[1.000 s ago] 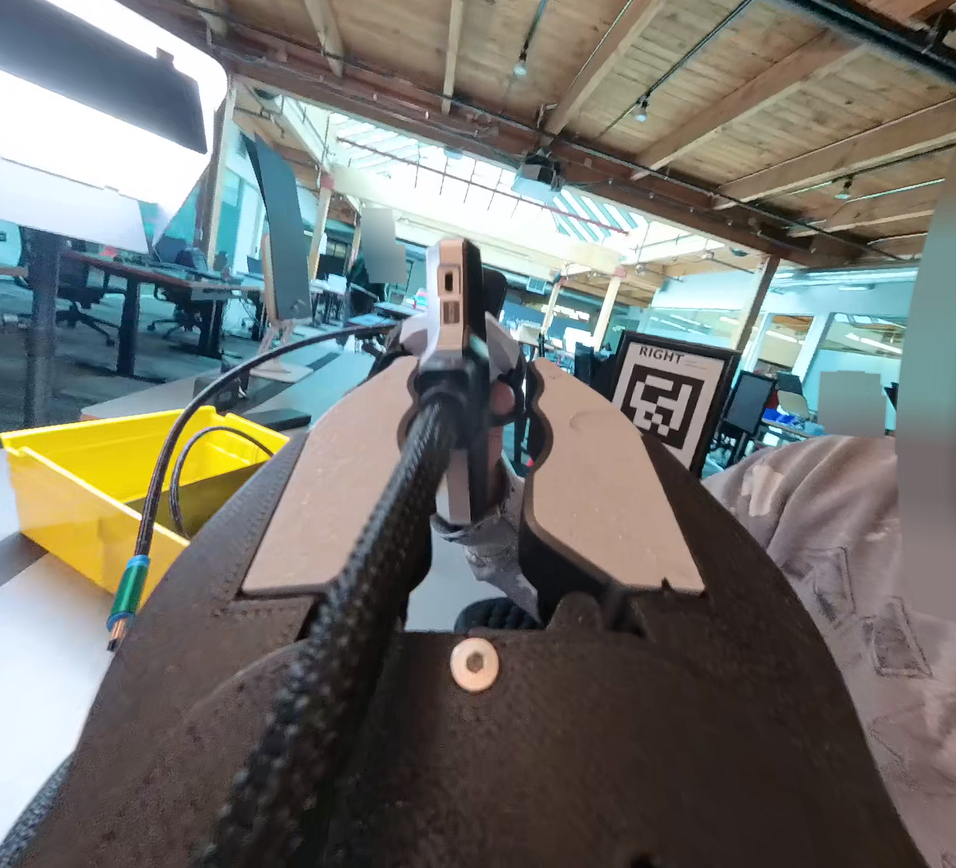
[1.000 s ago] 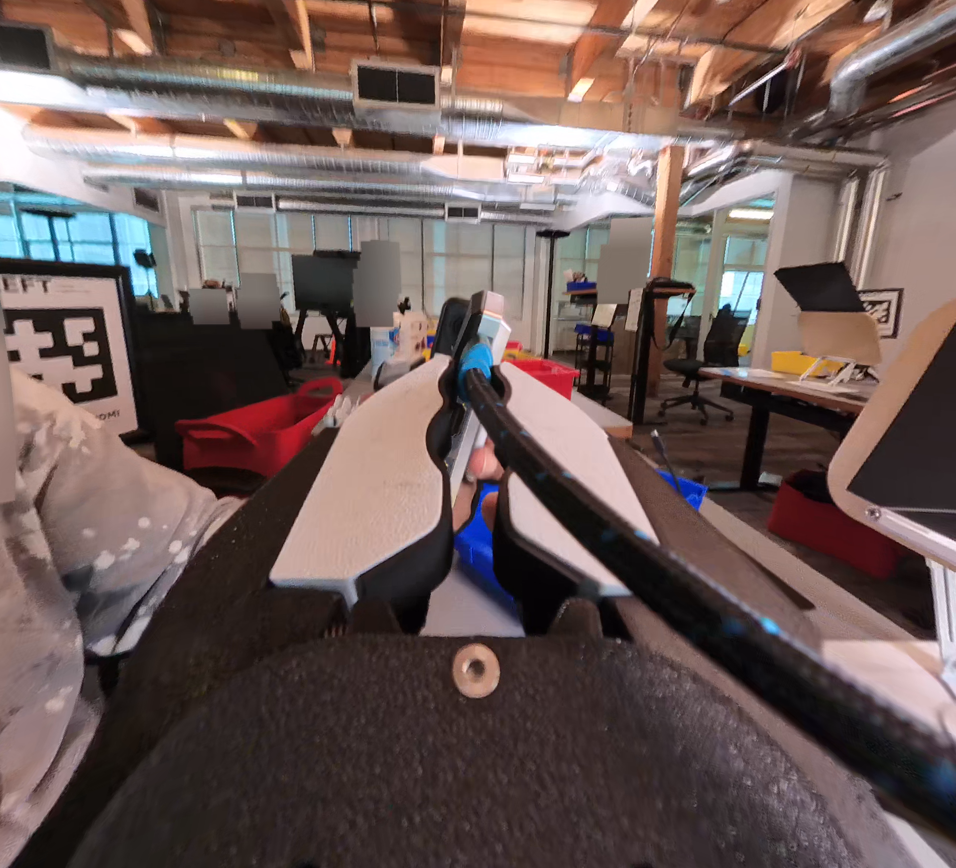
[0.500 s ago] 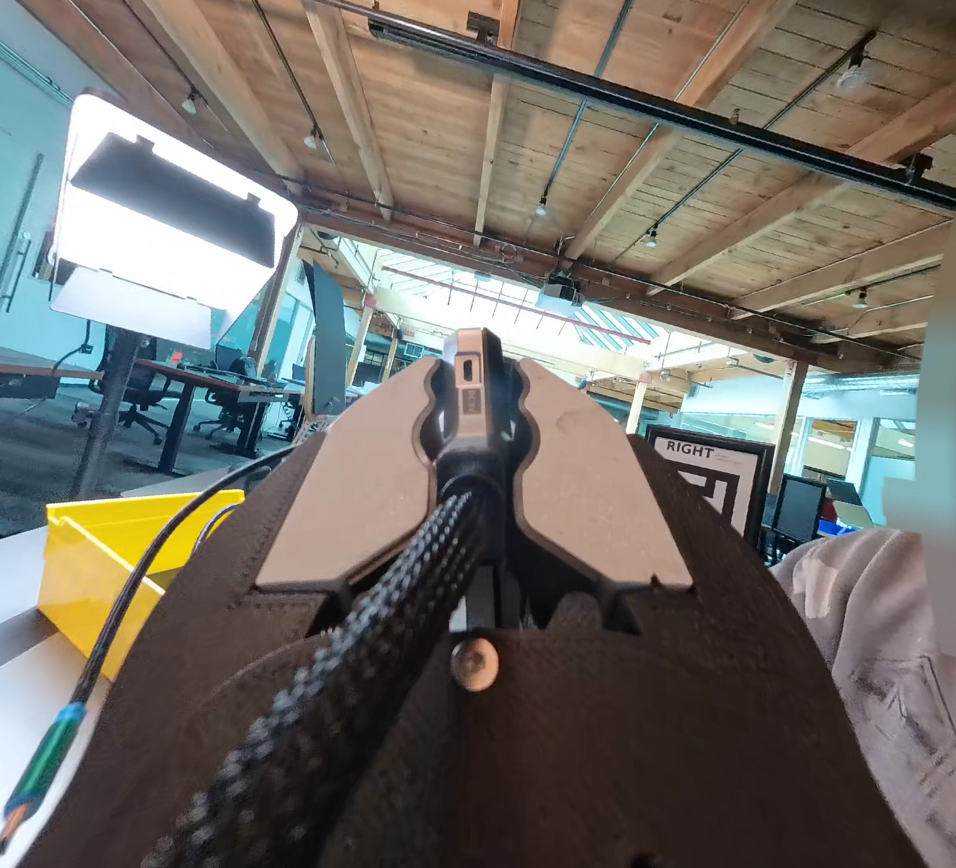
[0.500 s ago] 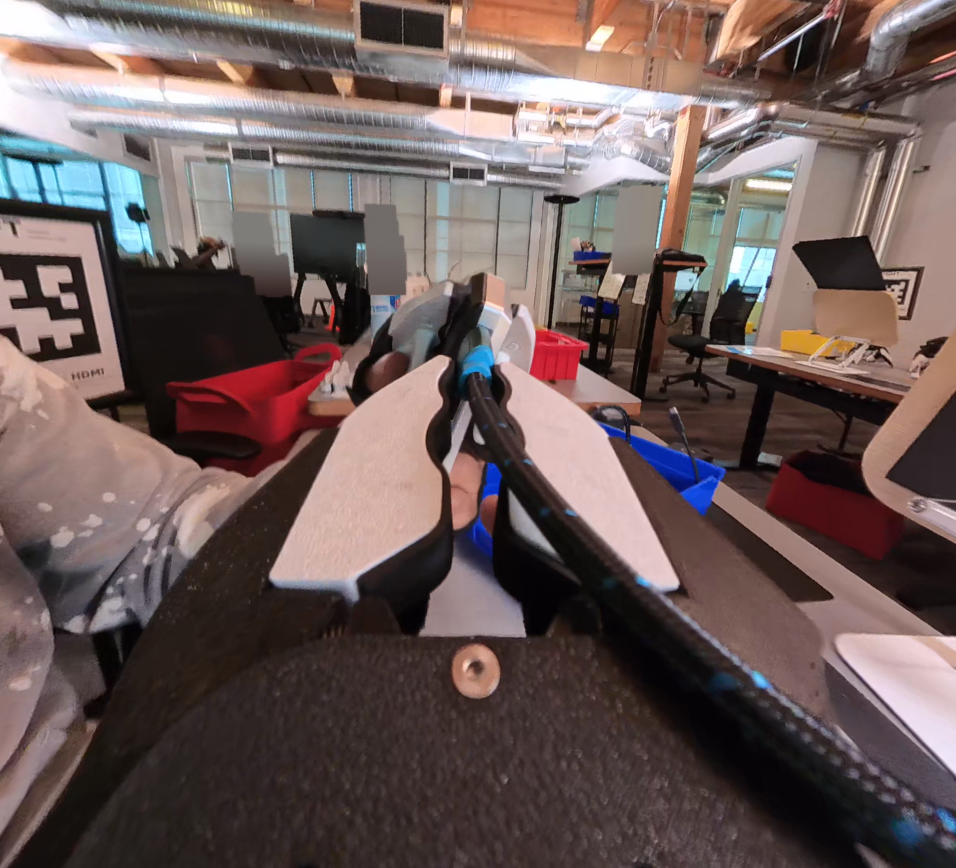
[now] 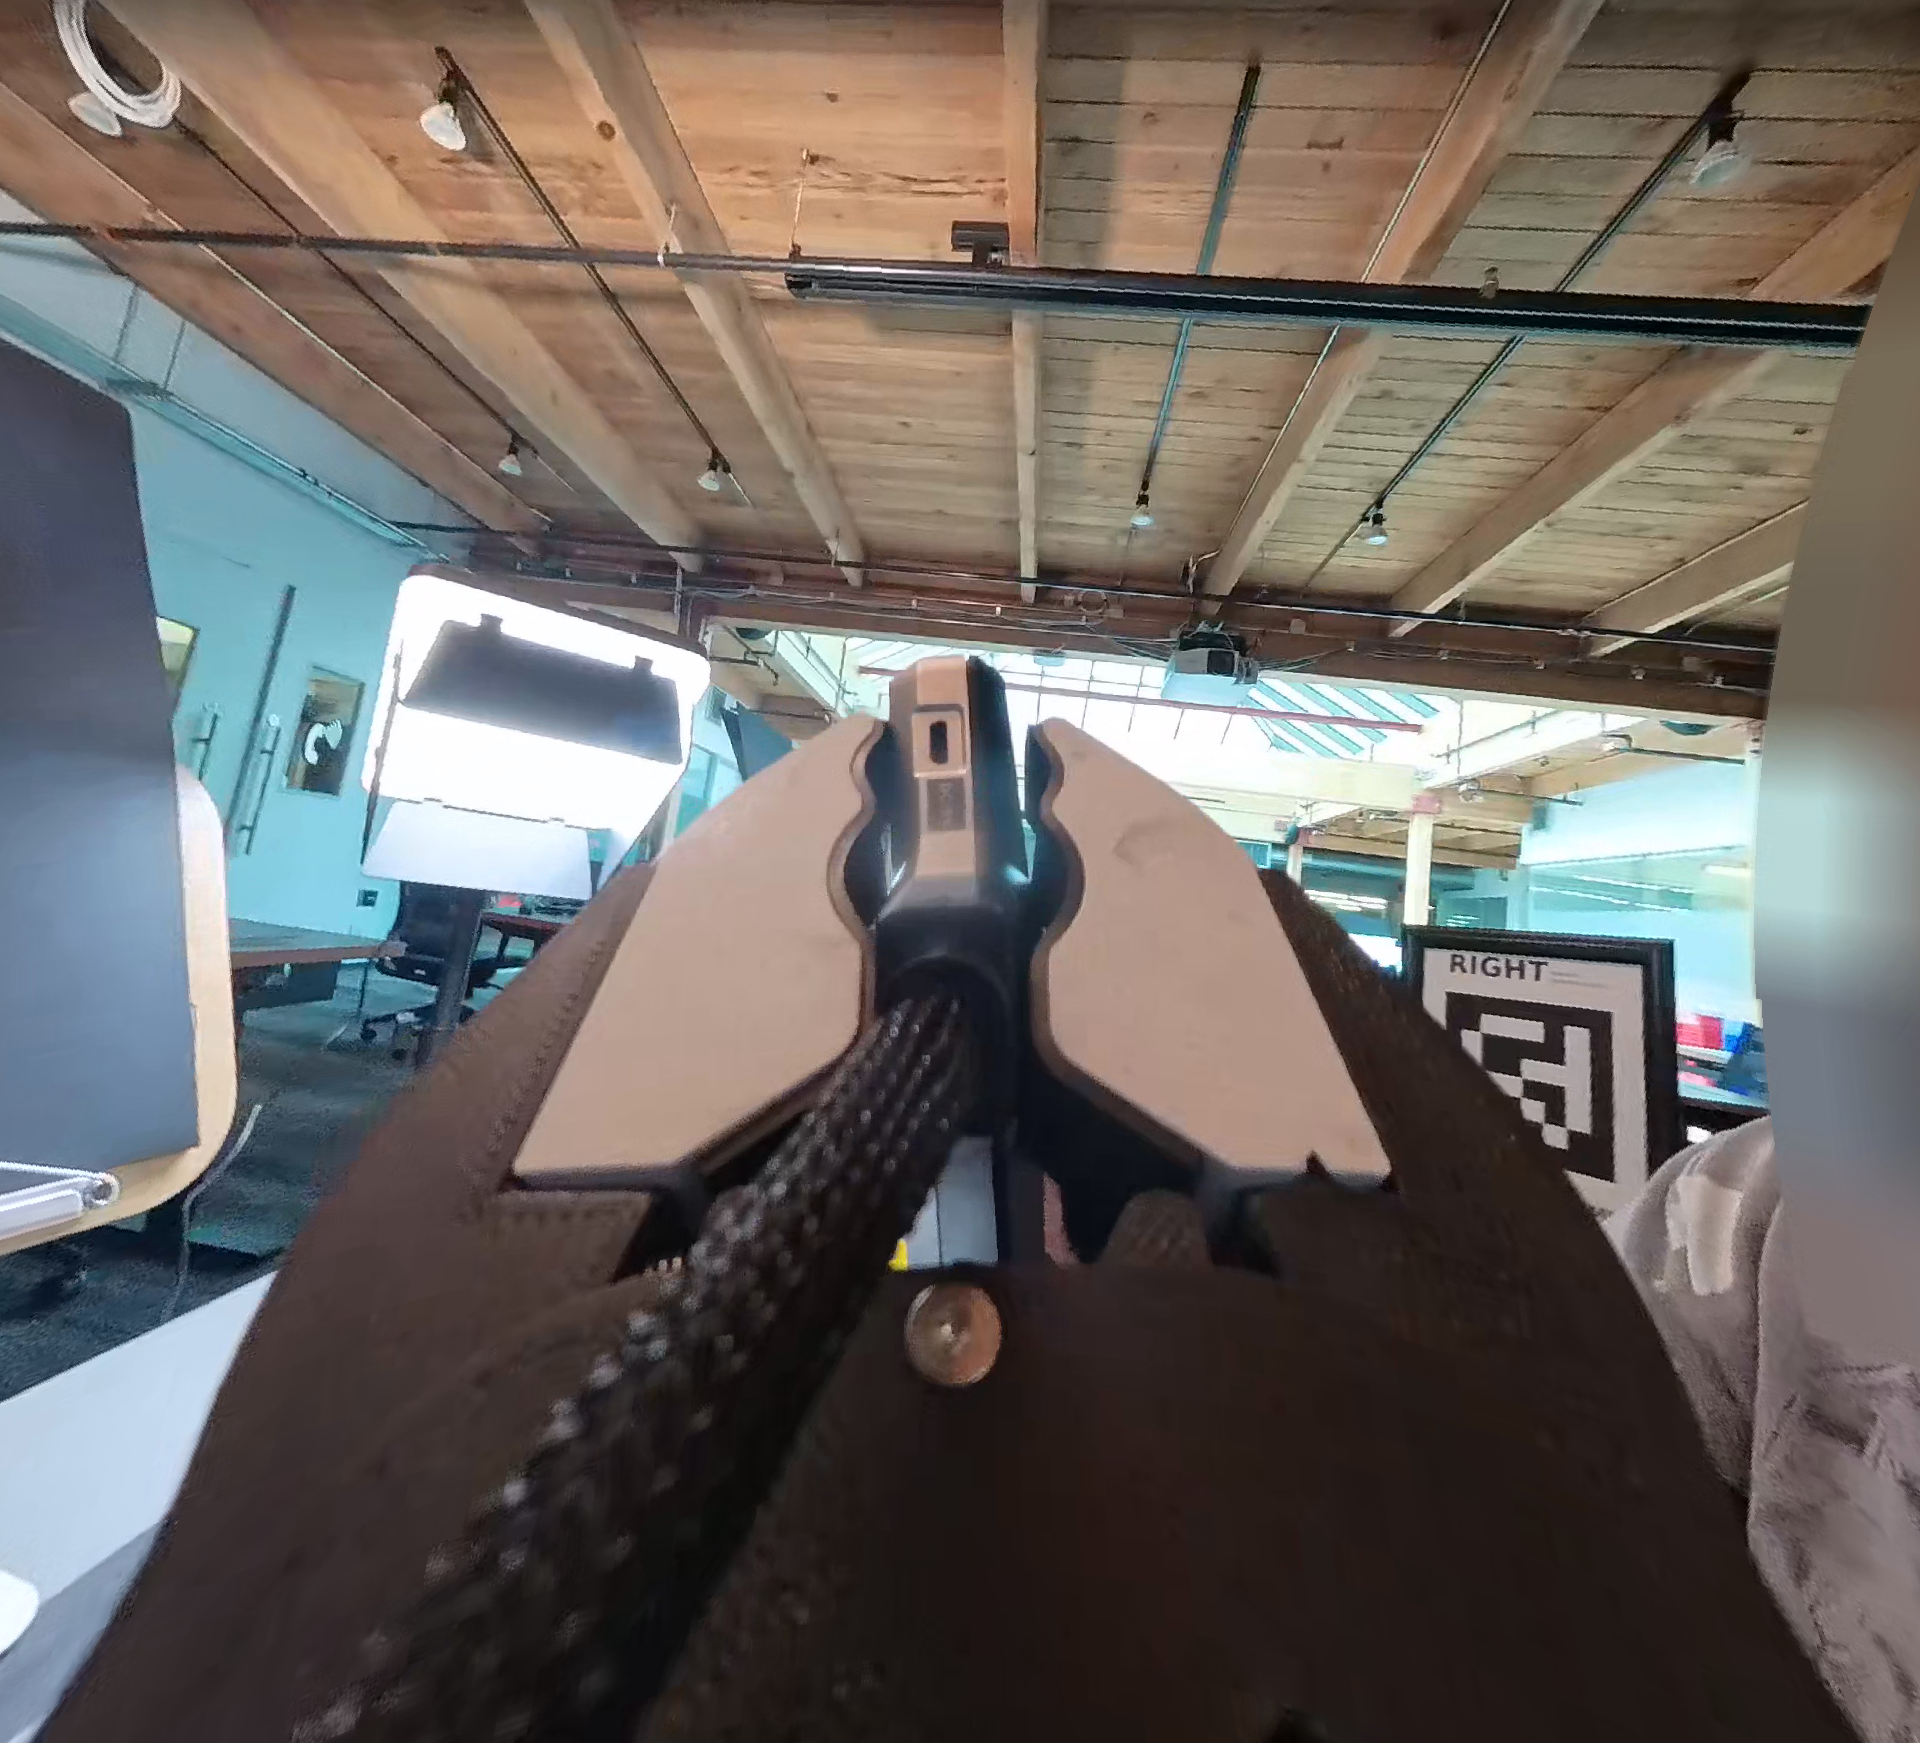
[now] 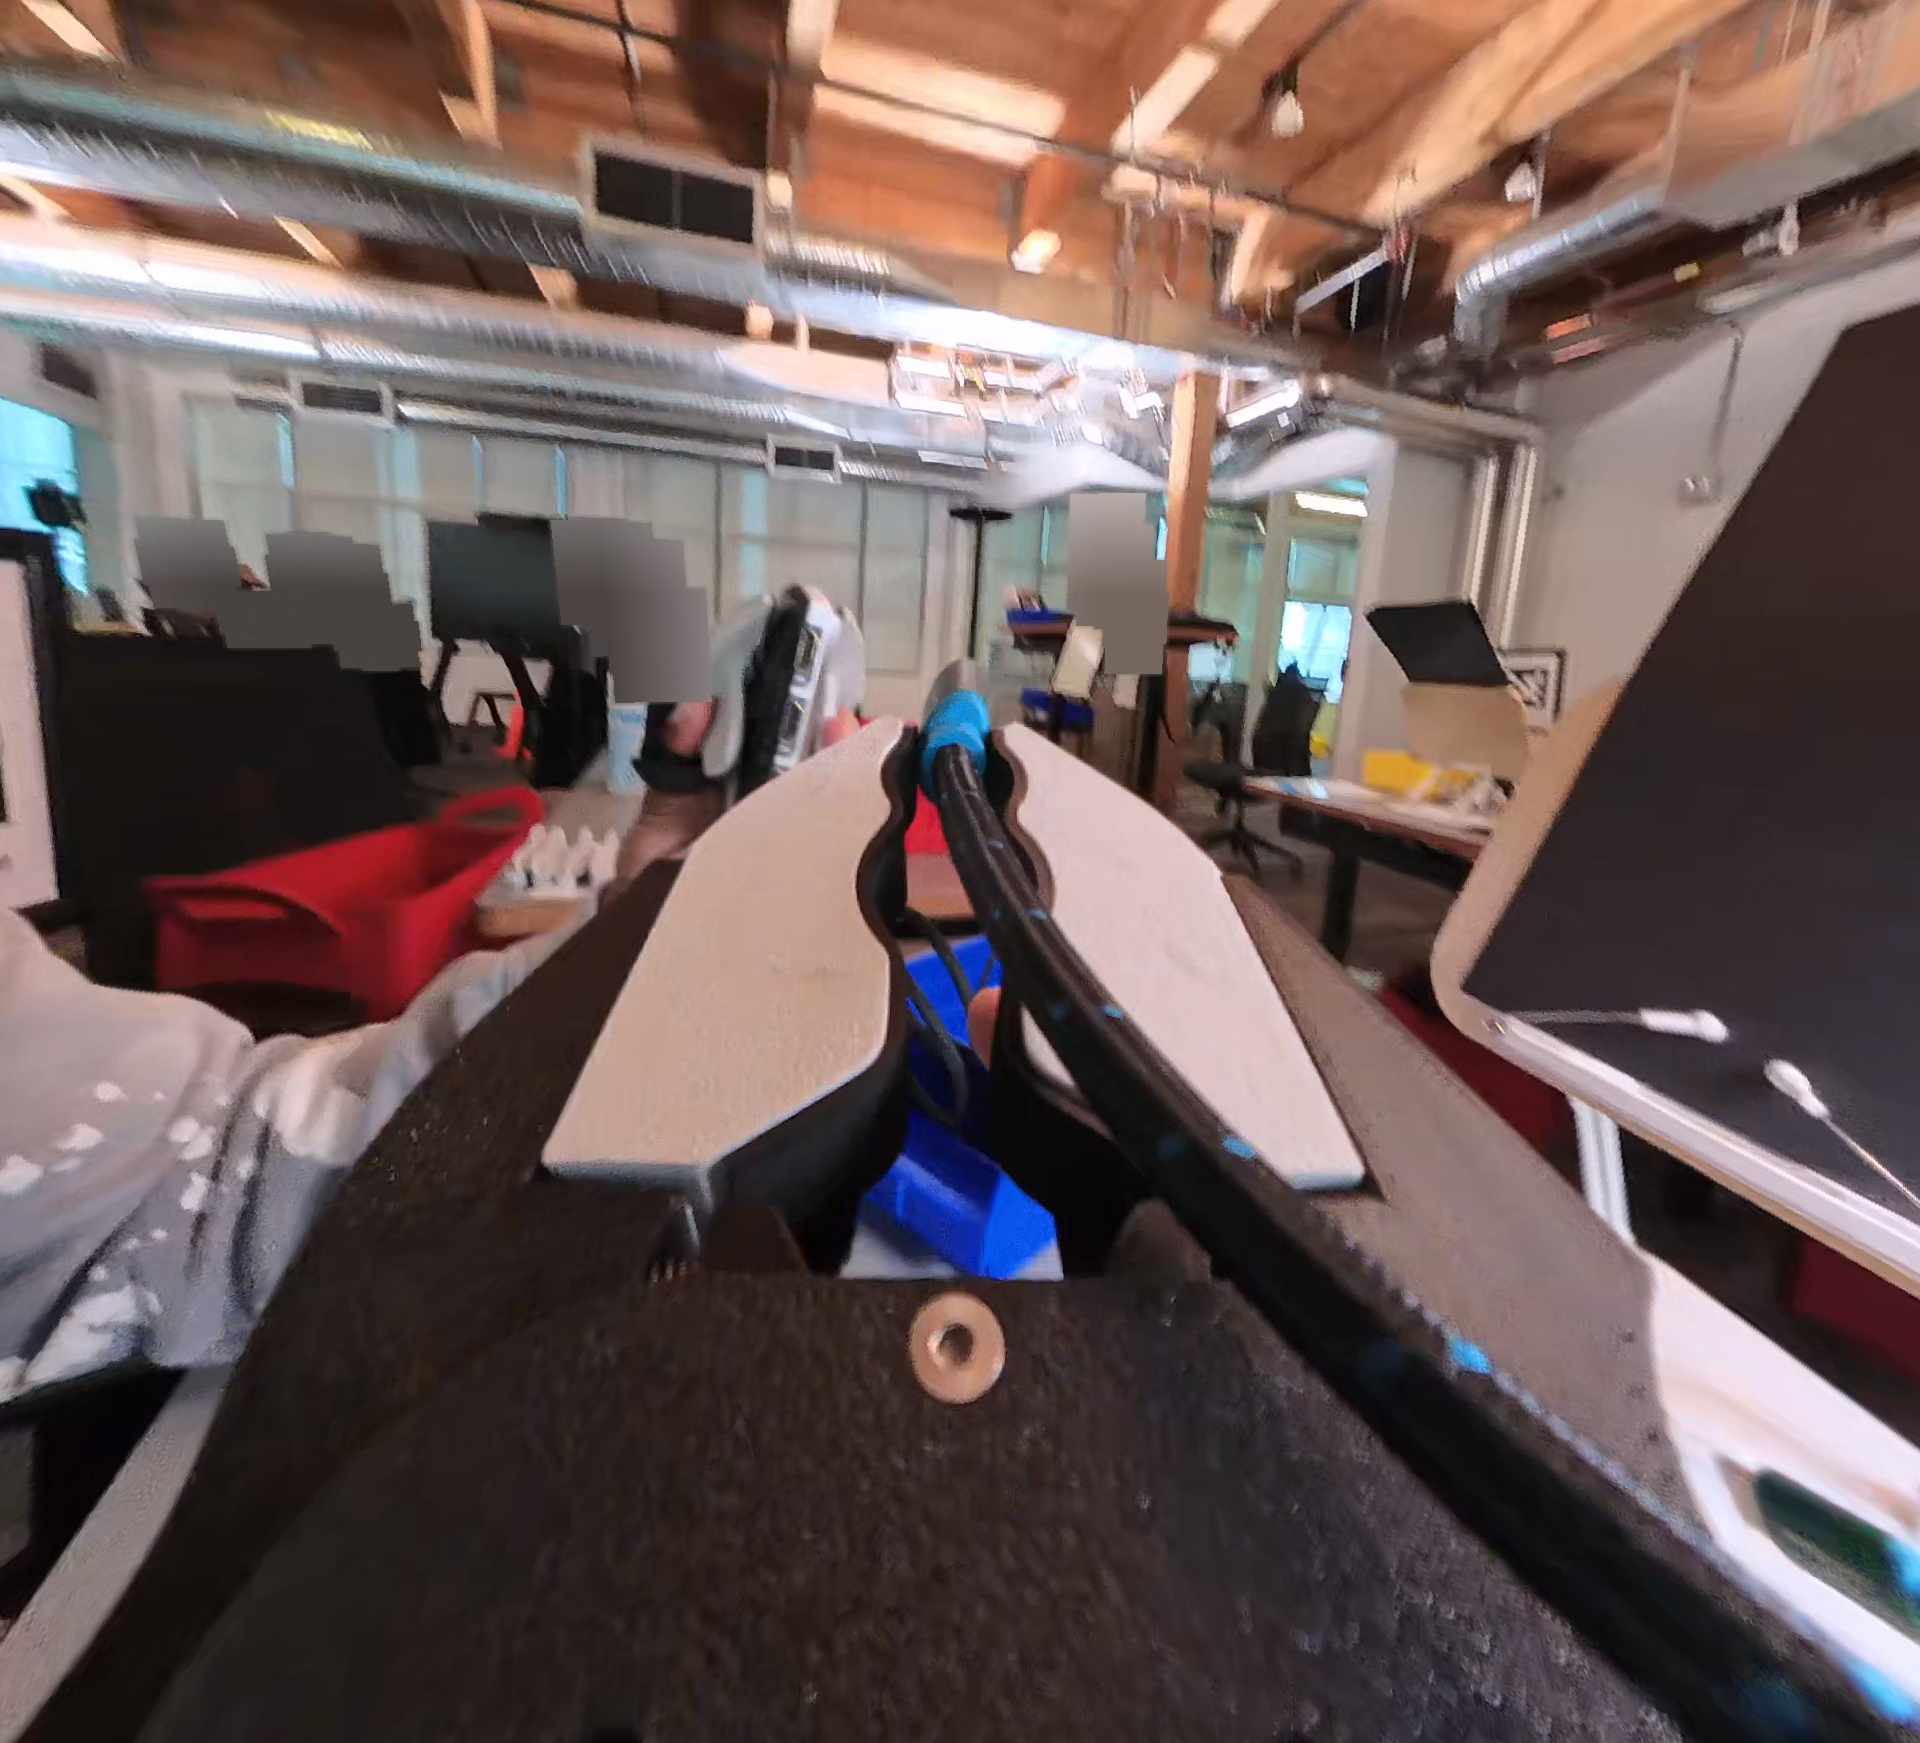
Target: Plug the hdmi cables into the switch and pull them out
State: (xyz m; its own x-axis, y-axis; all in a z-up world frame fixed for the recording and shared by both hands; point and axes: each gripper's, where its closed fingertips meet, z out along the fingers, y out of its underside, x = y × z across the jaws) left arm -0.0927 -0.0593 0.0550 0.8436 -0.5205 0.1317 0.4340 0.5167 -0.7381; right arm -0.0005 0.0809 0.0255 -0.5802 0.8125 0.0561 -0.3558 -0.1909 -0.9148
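My left gripper [image 5: 954,743] is shut on the hdmi switch [image 5: 940,784], a grey and black box that stands upright between the fingers. A thick braided black cable [image 5: 831,1174] runs from its base back over the gripper body. My right gripper [image 6: 951,743] is shut on the blue collar [image 6: 956,725] of a black hdmi cable [image 6: 1122,1018] with blue flecks. That cable trails back to the lower right. In the right wrist view the switch [image 6: 802,654] shows in the left gripper [image 6: 774,691], up and to the left. It is apart from the plug.
A blue bin [image 6: 961,1210] lies below the right gripper on the white table [image 5: 83,1444]. A red tub [image 6: 343,893] stands at left. Light panels stand close at the right [image 6: 1714,862] and left [image 5: 83,758]. A person's grey sleeve [image 6: 125,1122] and a framed marker sign [image 5: 1538,1049] are near.
The blue-collared plug was at the switch and now sits apart from it, to its right. The left gripper closed on the switch and tilted up; the yellow bin left its view.
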